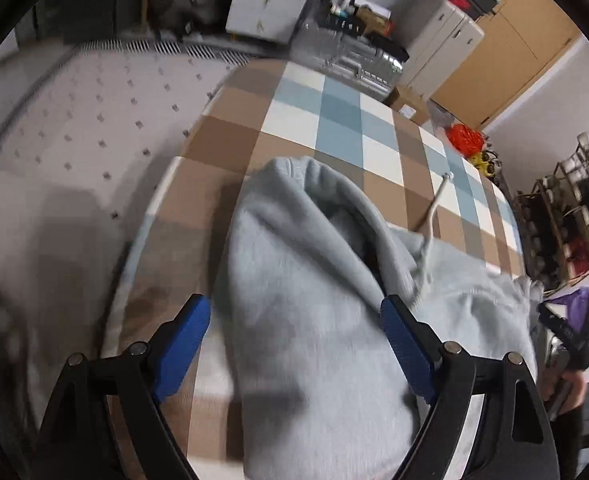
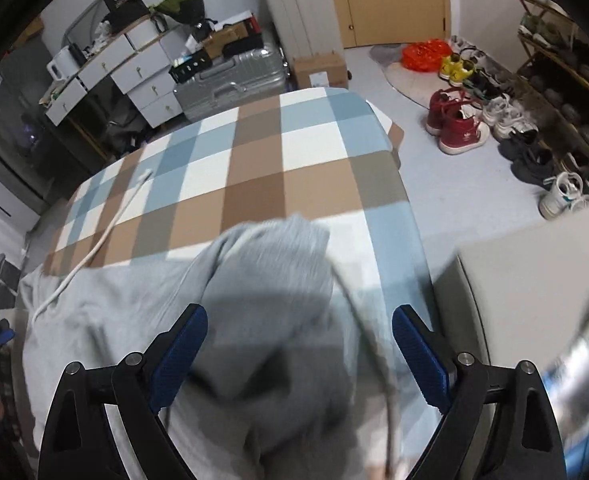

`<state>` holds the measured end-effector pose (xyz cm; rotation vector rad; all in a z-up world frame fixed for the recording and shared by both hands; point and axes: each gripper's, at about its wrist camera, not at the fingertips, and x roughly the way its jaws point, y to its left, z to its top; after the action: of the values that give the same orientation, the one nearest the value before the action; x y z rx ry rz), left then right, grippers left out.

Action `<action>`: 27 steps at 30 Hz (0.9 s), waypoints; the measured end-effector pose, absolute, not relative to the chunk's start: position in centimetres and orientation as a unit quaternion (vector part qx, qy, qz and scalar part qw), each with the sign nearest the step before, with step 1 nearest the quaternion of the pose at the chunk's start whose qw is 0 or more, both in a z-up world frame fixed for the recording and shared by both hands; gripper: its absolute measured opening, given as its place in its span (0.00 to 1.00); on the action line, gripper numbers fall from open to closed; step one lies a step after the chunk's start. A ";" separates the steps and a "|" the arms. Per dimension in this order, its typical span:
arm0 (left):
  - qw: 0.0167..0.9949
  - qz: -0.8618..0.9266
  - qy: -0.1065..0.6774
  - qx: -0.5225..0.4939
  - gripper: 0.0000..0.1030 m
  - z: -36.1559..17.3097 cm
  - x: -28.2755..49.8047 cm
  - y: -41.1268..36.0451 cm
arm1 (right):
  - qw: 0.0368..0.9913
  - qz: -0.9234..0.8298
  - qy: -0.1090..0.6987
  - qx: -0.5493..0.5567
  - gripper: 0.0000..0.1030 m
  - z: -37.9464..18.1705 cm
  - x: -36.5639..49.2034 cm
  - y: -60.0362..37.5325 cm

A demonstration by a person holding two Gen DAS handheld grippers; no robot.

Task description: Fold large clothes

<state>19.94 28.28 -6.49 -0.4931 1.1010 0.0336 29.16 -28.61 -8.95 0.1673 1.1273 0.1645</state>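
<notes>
Nearest in the left wrist view, the left gripper [image 1: 296,312] hangs over the hoodie [image 1: 318,320] with its jaws spread wide; the grey cloth passes below and between them, but neither blue pad presses on it, so nothing is held. The right gripper [image 2: 300,322] is the same in its own view: jaws released, one on each side of a grey mound, probably a sleeve or a folded-over part, with no grip on it. Both tools point steeply down, which suits laying cloth flat and letting go rather than carrying it.

The hoodie lies on the near part of the bed [image 1: 346,120], over the checked cover, its bulk towards the near edge. In the left view the hood [image 1: 294,184] bulges open towards the bed's far end, so it is likely not yet flattened. A white drawstring [image 2: 106,220] trails out across the checks, loose because nothing pins it.

Farther off, past the bed's far edge, stand a suitcase [image 2: 230,80] and drawers [image 2: 134,68]; shoes [image 2: 458,124] sit on the floor beyond the right edge.
</notes>
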 end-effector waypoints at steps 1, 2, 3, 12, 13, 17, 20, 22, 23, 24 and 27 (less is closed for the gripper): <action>0.822 0.029 0.521 -0.227 0.82 -6.9 20.7 28.5 | 0.836 0.076 0.538 0.079 0.91 -9.3 29.8 -28.6; 0.819 0.025 0.527 -0.225 0.82 -7.3 21.5 28.4 | 0.832 0.077 0.544 0.080 0.91 -9.7 30.4 -28.5; 0.814 0.015 0.537 -0.222 0.82 -7.9 22.6 28.4 | 0.829 0.077 0.547 0.080 0.91 -9.9 30.8 -28.5; 0.800 -0.042 0.558 -0.217 0.74 -9.7 23.9 27.0 | 0.813 0.117 0.567 0.060 0.53 -11.5 31.6 -26.5; 0.803 -0.047 0.558 -0.205 0.69 -9.4 23.9 26.5 | 0.815 0.120 0.565 0.055 0.47 -11.5 31.5 -26.3; 0.802 -0.085 0.562 -0.185 0.20 -9.3 22.9 25.0 | 0.820 0.128 0.556 0.045 0.20 -11.0 31.0 -25.3; 0.813 -0.076 0.552 -0.172 0.18 -9.2 23.9 25.3 | 0.833 0.119 0.539 0.029 0.17 -10.3 30.9 -24.3; 0.821 -0.064 0.547 -0.149 0.17 -9.1 24.7 25.1 | 0.849 0.113 0.515 0.023 0.16 -9.4 31.0 -23.7; 0.823 -0.058 0.548 -0.140 0.17 -9.0 25.2 25.0 | 0.855 0.111 0.507 0.017 0.16 -9.1 31.3 -23.3; 0.825 -0.055 0.547 -0.128 0.16 -9.0 25.8 24.8 | 0.860 0.108 0.499 0.007 0.15 -8.8 31.6 -22.9; 0.829 -0.042 0.550 -0.091 0.16 -8.8 28.0 24.2 | 0.863 0.097 0.496 -0.023 0.15 -8.8 33.1 -21.5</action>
<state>28.04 24.17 -8.81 -0.1926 1.1675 -0.0899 33.12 -21.52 -8.80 -0.0482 1.0398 0.2037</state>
